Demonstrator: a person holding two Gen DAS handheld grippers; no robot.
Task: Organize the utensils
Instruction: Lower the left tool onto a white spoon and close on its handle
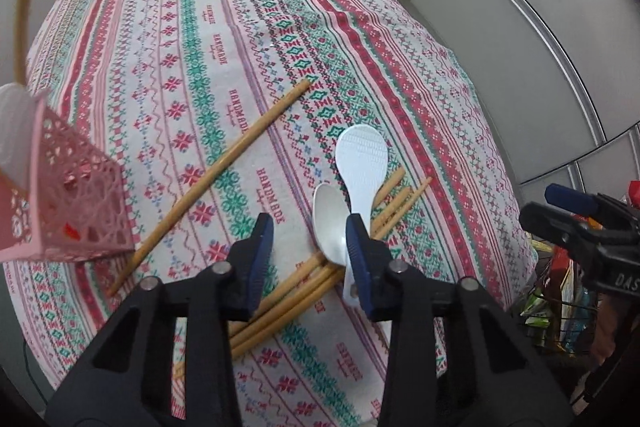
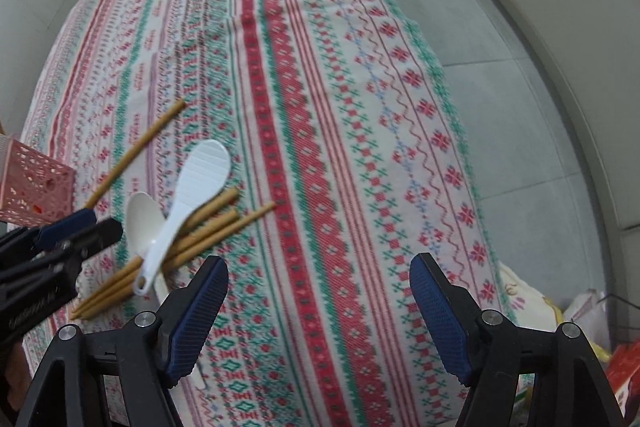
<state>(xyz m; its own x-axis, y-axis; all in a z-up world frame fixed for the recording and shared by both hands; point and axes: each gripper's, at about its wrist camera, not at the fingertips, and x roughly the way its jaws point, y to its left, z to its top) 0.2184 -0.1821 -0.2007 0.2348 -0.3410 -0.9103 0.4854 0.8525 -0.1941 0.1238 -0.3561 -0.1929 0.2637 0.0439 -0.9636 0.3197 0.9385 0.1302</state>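
A white rice paddle (image 1: 362, 163) and a white spoon (image 1: 328, 221) lie across a bundle of wooden chopsticks (image 1: 304, 283) on the patterned tablecloth (image 1: 224, 27). One long chopstick (image 1: 218, 179) lies apart to the left. My left gripper (image 1: 310, 247) is open and empty, hovering just above the spoon and bundle. A pink lattice holder (image 1: 60, 195) stands at the left. In the right wrist view the paddle (image 2: 200, 175), spoon (image 2: 142, 219) and chopsticks (image 2: 188, 243) sit at the left; my right gripper (image 2: 318, 287) is open and empty over bare cloth.
The right gripper shows at the right edge of the left wrist view (image 1: 580, 223). The left gripper shows at the left of the right wrist view (image 2: 60, 239). The table edge drops to a grey floor (image 2: 500, 67) on the right. Packets and a wire basket (image 1: 560, 307) sit beyond the edge.
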